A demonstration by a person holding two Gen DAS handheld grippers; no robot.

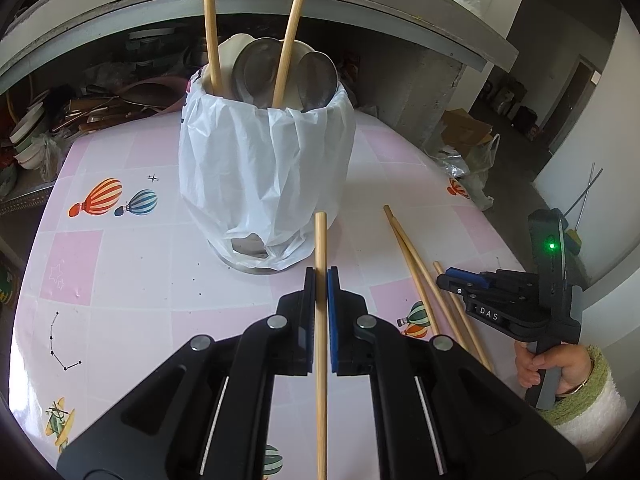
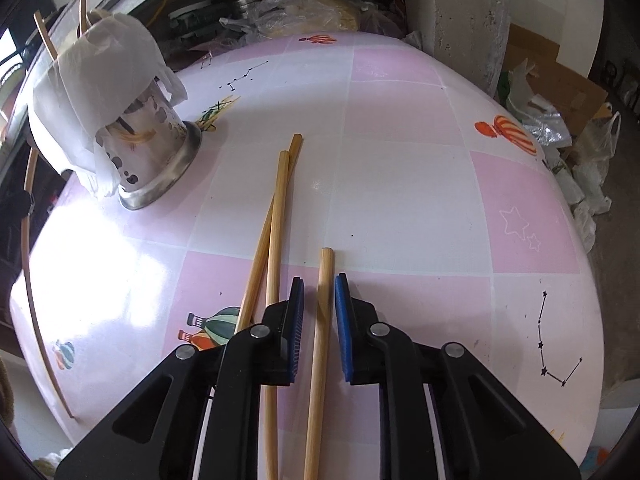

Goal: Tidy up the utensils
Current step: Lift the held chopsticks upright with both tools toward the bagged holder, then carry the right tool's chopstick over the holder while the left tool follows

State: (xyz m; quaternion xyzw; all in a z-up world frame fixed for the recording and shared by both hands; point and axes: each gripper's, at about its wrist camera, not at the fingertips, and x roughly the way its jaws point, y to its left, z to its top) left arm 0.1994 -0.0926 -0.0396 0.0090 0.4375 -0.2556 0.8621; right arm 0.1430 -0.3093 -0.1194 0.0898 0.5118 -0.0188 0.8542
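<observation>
Fingers of the left gripper (image 1: pixel 321 276) are squeezed tight on one chopstick (image 1: pixel 320 320). Those of the right gripper (image 2: pixel 319 284) sit open around another chopstick (image 2: pixel 320 328) on the table (image 2: pixel 400 200). Some sticks and spoons (image 1: pixel 264 68) already stand in the cup (image 1: pixel 264 168). Two more sticks (image 2: pixel 272 216) still lie nearby.

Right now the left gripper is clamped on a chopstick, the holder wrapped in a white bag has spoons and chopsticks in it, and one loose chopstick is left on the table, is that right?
Not quite: the count is wrong. The right wrist view shows three loose chopsticks on the table, one of them between the right gripper's fingers. The rest holds: the left gripper clamps a chopstick, and the holder has spoons and chopsticks in it.
</observation>
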